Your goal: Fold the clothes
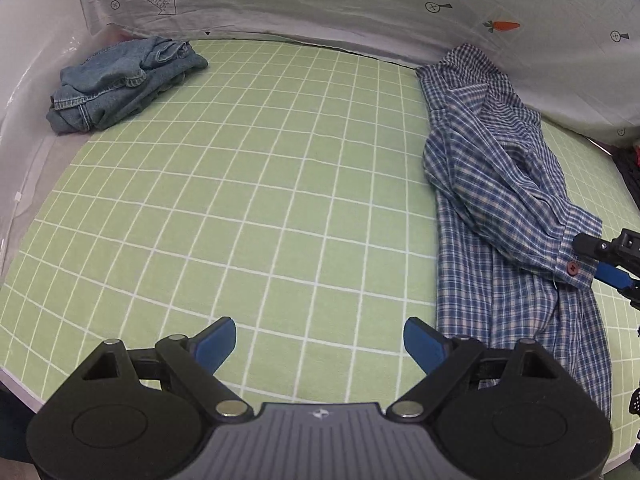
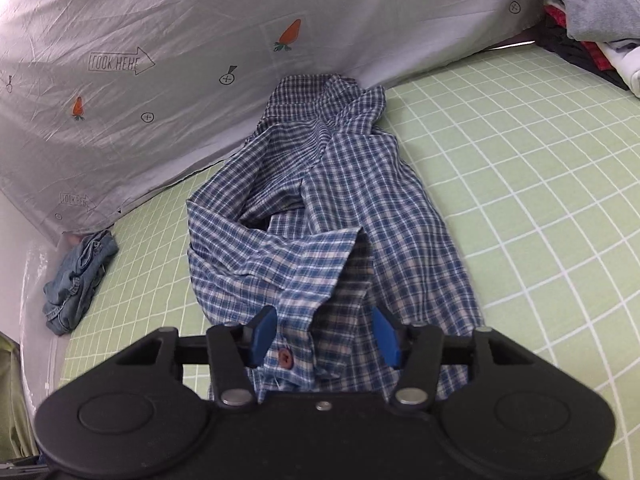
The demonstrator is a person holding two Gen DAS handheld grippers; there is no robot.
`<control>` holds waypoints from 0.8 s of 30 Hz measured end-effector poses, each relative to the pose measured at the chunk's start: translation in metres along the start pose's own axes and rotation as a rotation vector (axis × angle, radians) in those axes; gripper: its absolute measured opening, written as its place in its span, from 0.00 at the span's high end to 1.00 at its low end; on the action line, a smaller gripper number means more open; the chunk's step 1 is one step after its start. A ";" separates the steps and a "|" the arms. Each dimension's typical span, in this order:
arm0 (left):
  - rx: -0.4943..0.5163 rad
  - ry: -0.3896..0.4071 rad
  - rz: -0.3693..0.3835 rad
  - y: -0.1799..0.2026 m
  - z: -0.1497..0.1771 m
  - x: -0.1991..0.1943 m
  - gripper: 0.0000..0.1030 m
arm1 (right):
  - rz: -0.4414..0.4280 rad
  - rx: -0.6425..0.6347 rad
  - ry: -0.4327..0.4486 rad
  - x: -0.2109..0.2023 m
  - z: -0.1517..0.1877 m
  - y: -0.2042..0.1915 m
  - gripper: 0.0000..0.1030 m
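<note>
The right gripper (image 2: 325, 334) had its blue fingers (image 2: 262, 334) spread wide, straddling the buttoned cuff (image 2: 294, 344) of a blue plaid shirt (image 2: 320, 200); whether they touched the cloth could not be told. The shirt lay rumpled in a long strip on a green grid sheet (image 2: 520, 200), collar toward a white patterned cloth (image 2: 160, 40). The left gripper (image 1: 320, 346) hung wide open over bare sheet, the shirt just beside its right finger. Crumpled denim (image 1: 120, 84) lay far off.

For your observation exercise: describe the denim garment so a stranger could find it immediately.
Start with the green grid sheet. In its far left corner, below the grey carrot-print cloth, lies the crumpled denim garment. Unlike the blue checked shirt, it is plain faded blue with visible seams.
</note>
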State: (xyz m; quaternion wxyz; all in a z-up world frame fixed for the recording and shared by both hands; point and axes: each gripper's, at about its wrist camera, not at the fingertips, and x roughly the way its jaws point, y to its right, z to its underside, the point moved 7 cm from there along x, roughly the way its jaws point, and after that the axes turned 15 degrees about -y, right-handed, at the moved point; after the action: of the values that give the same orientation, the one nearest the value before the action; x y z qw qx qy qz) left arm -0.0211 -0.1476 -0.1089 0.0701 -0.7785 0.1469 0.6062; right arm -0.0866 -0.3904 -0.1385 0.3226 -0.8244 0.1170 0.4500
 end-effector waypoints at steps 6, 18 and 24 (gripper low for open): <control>0.056 0.017 0.022 -0.017 -0.013 0.000 0.12 | -0.047 0.042 0.051 0.001 0.004 -0.008 0.97; 0.159 -0.041 0.088 -0.014 -0.001 0.017 0.12 | 0.035 0.219 0.153 -0.049 0.071 0.008 0.98; 0.269 -0.079 0.118 0.017 0.026 0.025 0.12 | 0.088 0.282 0.148 -0.064 0.111 0.020 0.98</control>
State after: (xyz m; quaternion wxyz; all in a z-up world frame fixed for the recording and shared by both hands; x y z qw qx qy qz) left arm -0.0444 -0.1596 -0.1380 0.1441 -0.7275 0.2693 0.6144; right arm -0.2067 -0.3406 -0.1375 0.4057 -0.7958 0.2387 0.3809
